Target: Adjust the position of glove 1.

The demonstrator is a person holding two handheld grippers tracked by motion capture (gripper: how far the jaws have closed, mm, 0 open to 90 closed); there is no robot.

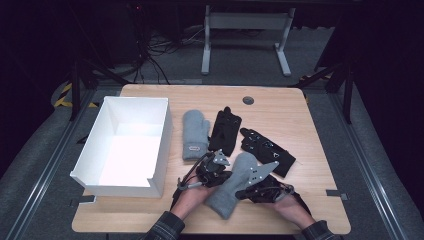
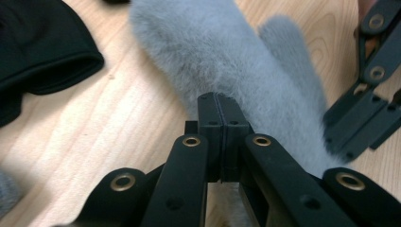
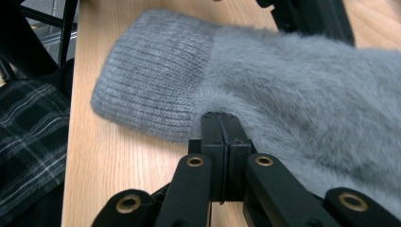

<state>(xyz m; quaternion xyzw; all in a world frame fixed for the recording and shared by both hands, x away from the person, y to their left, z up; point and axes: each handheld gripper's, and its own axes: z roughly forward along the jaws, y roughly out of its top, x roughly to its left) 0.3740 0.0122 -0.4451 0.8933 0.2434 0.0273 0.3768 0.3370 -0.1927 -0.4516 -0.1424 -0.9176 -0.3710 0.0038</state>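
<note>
A fluffy grey mitten (image 1: 231,186) lies slantwise on the wooden table (image 1: 310,125) near the front edge, its ribbed cuff (image 3: 151,80) toward the person. My left gripper (image 1: 228,174) is shut, and its tips (image 2: 220,101) rest against the mitten's (image 2: 246,56) left side. From the right, my right gripper (image 1: 241,192) is shut too; its tips (image 3: 221,120) touch the mitten (image 3: 307,94) just past the cuff. No fabric shows between either pair of jaws. A second grey mitten (image 1: 195,134) lies farther back.
An open white box (image 1: 125,145) stands at the left. Two black gloves (image 1: 225,131) (image 1: 266,150) lie behind the grippers, one of them at the upper left of the left gripper view (image 2: 38,56). A plaid sleeve (image 3: 28,142) is at the table's front edge.
</note>
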